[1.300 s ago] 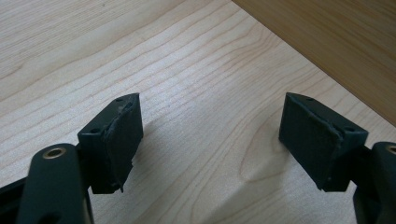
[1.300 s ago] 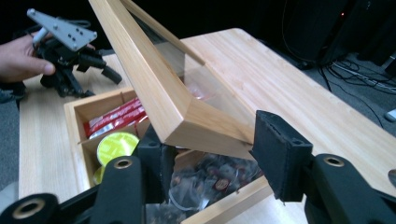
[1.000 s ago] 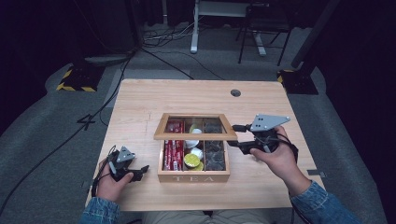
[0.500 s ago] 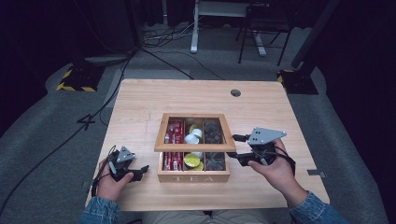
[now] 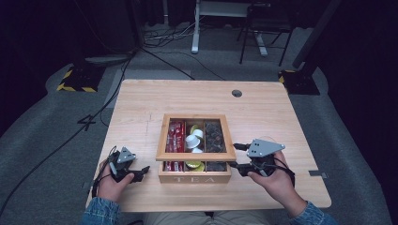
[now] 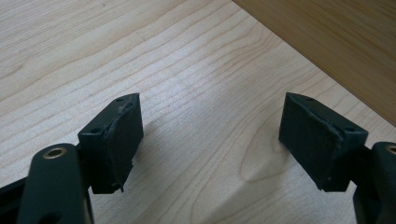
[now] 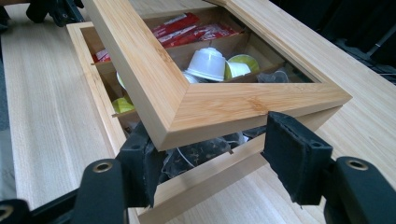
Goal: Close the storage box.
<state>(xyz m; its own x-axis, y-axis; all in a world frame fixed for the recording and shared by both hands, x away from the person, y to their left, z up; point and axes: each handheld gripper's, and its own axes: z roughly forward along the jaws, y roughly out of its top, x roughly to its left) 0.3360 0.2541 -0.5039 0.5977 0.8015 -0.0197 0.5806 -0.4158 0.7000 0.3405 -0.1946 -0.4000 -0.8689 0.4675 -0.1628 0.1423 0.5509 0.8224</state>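
A wooden tea box [image 5: 195,177] stands mid-table, its window-framed lid [image 5: 195,156] tilted low over it and a little ajar. My right gripper [image 5: 234,156] is open at the box's right front corner. In the right gripper view the lid's corner [image 7: 219,109] hangs over the open gripper [image 7: 215,158], one jaw under the lid and the other beside it. Inside lie red packets [image 7: 187,28], white and yellow-green capsules [image 7: 208,63] and dark tea bags [image 7: 201,154]. My left gripper [image 5: 143,172] rests open on the table [image 6: 140,46], left of the box, holding nothing [image 6: 210,135].
The box's side wall [image 6: 336,42] lies close ahead of the left gripper. A round cable hole [image 5: 237,93] sits at the table's far right. Bare tabletop [image 5: 155,101] lies beyond and to both sides of the box.
The lid has come down from a raised tilt to nearly flat over the box. My right gripper has dropped and moved toward the person along with it. The left gripper has stayed put.
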